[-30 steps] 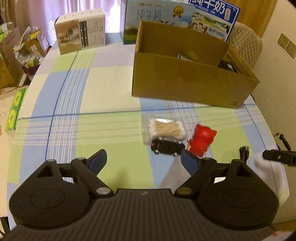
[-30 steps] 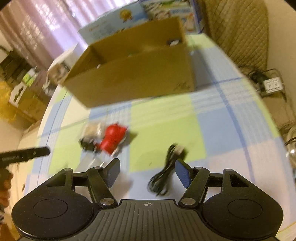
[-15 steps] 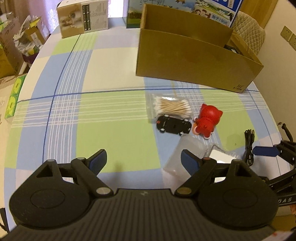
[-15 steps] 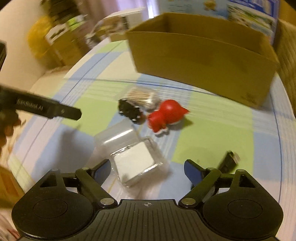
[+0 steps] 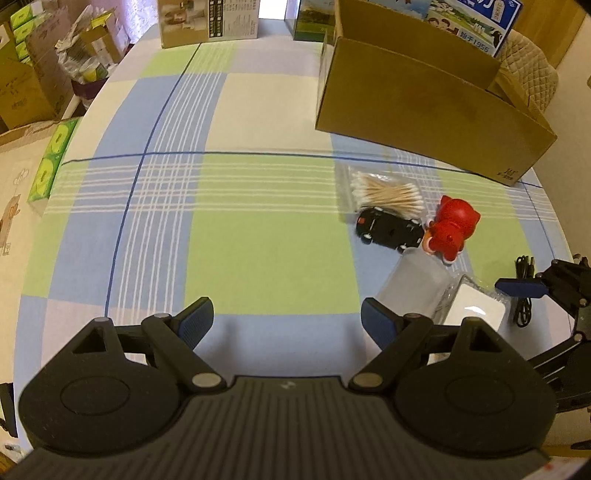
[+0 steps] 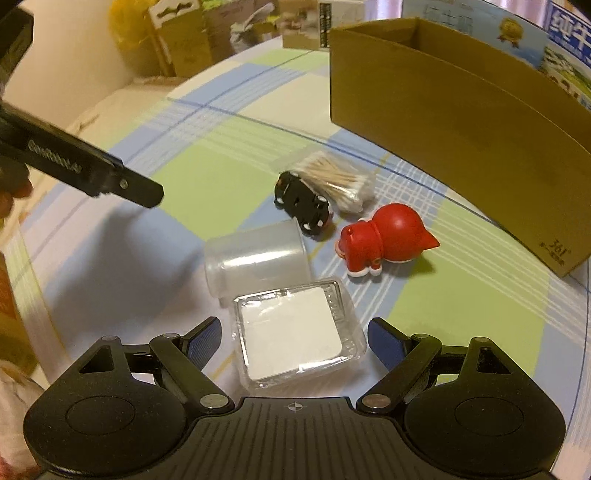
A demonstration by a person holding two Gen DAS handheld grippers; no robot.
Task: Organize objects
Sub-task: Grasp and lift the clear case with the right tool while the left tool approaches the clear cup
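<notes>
A clear plastic case with a white pad (image 6: 295,332) lies between the fingers of my open right gripper (image 6: 295,341), which has not closed on it. It also shows in the left wrist view (image 5: 474,310). Behind it lie a clear tub on its side (image 6: 258,254), a black toy car (image 6: 304,203), a bag of cotton swabs (image 6: 338,181) and a red cat figure (image 6: 388,238). An open cardboard box (image 6: 461,122) stands behind them. My left gripper (image 5: 286,323) is open and empty over bare cloth.
A black cable (image 5: 524,291) lies near the table's right edge. A white carton (image 5: 208,20) and milk cartons (image 5: 469,18) stand at the back. Boxes and clutter (image 5: 33,74) sit off the table's left side.
My right gripper has swung left from the cable and moved in over the clear case, which now lies between its fingers. My left gripper has drawn back and stays open.
</notes>
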